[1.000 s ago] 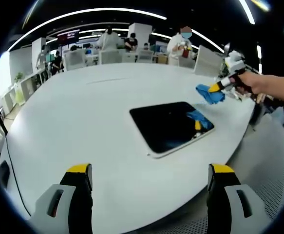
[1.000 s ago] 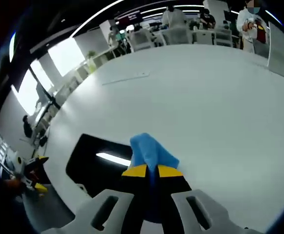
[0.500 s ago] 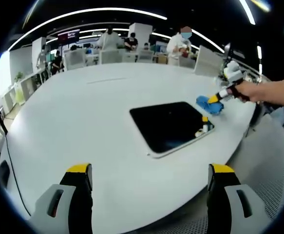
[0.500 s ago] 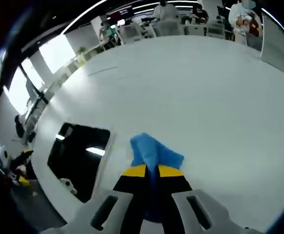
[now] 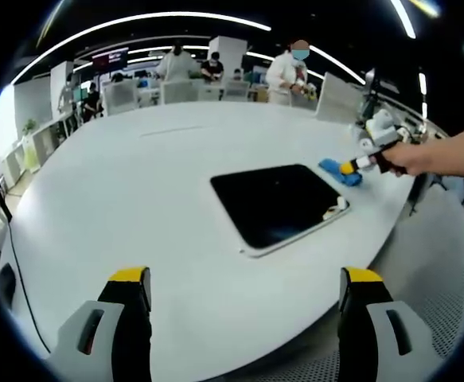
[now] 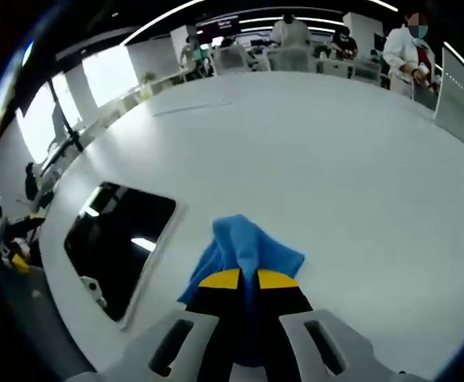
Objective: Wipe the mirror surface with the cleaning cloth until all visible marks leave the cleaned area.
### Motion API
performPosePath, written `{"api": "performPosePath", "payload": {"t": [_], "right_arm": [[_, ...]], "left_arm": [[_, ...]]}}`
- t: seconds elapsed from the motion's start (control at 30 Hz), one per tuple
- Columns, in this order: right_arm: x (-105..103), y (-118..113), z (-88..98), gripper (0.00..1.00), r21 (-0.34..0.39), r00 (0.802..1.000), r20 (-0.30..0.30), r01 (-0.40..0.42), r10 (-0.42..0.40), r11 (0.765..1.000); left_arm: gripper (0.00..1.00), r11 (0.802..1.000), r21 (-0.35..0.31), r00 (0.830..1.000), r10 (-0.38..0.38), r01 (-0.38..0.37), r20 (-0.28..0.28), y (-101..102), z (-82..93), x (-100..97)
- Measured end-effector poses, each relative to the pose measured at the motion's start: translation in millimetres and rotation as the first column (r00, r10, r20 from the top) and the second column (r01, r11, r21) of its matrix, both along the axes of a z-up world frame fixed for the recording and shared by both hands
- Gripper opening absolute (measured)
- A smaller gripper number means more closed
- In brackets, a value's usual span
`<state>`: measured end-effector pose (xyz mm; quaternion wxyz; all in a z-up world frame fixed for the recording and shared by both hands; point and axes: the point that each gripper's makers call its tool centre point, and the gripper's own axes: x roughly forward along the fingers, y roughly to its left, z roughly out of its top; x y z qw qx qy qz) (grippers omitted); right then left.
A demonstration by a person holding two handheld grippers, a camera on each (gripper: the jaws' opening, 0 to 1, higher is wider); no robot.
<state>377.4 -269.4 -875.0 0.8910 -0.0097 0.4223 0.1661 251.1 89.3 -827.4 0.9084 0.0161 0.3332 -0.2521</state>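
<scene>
In the left gripper view, the mirror (image 5: 275, 203) lies flat on the tabletop (image 5: 136, 183), ahead of the left hand-held gripper (image 5: 243, 298) and slightly to its right. The right hand-held gripper (image 5: 351, 165) sits past the mirror's far right corner, with the cleaning cloth (image 5: 337, 169) in its jaws resting on the tabletop just beside the mirror. In the right gripper view, the mirror (image 6: 116, 243) lies left of the right hand-held gripper (image 6: 240, 279).

Blue cloth (image 5: 337, 169) beside mirror (image 5: 278, 204)
</scene>
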Motion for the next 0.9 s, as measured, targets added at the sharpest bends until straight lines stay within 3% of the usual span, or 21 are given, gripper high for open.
{"api": "performPosePath", "payload": {"t": [0.07,0.17,0.23,0.27,0.3,0.33,0.43,0.6,0.8,0.9], "right_arm": [[-1.9,2.6,1.6,0.04,0.015,1.0,-0.005,-0.006,0.006,1.0],[-4.6,18.5,9.1,0.29,0.133,0.999,-0.017,-0.037,0.039,0.99],[2.9,13.5,14.3,0.63,0.063,0.998,0.052,-0.043,0.039,0.997],[11.4,12.0,23.1,0.79,0.023,0.988,0.141,-0.069,0.066,0.997],[14.0,14.7,29.6,0.96,0.021,0.979,0.188,-0.086,0.08,0.996],[11.5,19.8,36.8,0.99,0.051,0.972,0.21,-0.119,0.106,0.992],[4.0,20.9,42.3,1.0,0.088,0.974,0.192,-0.138,0.119,0.986],[-4.0,16.1,47.0,1.0,0.089,0.974,0.188,-0.146,0.127,0.985],[-8.8,3.1,62.1,1.0,0.085,0.961,0.249,-0.148,0.122,0.985],[-17.4,-4.1,66.3,1.0,0.086,0.959,0.257,-0.144,0.118,0.986]], "left_arm": [[0.99,1.0,-0.001,1.0,-0.001,0.001,0.001,0.1,0.0,0.0],[0.99,1.0,-0.008,1.0,0.003,-0.003,0.001,-0.1,0.3,0.4],[0.99,0.997,-0.067,1.0,0.029,-0.029,0.008,-2.5,7.1,2.5],[0.99,0.998,-0.063,0.999,0.032,-0.031,0.014,-0.6,8.4,3.0],[0.99,0.998,-0.061,0.999,0.034,-0.033,0.018,-0.1,8.9,3.1],[0.99,0.997,-0.062,0.999,0.037,-0.035,0.023,-0.3,9.7,3.5],[0.99,0.998,-0.056,0.999,0.035,-0.034,0.023,0.1,8.6,3.7],[0.99,0.998,-0.049,0.999,0.027,-0.026,0.028,-0.3,8.1,3.9],[0.99,0.999,-0.04,0.999,0.031,-0.03,0.029,1.3,7.9,4.1],[0.99,0.997,-0.073,0.998,0.043,-0.04,0.044,0.2,14.1,5.1]]}}
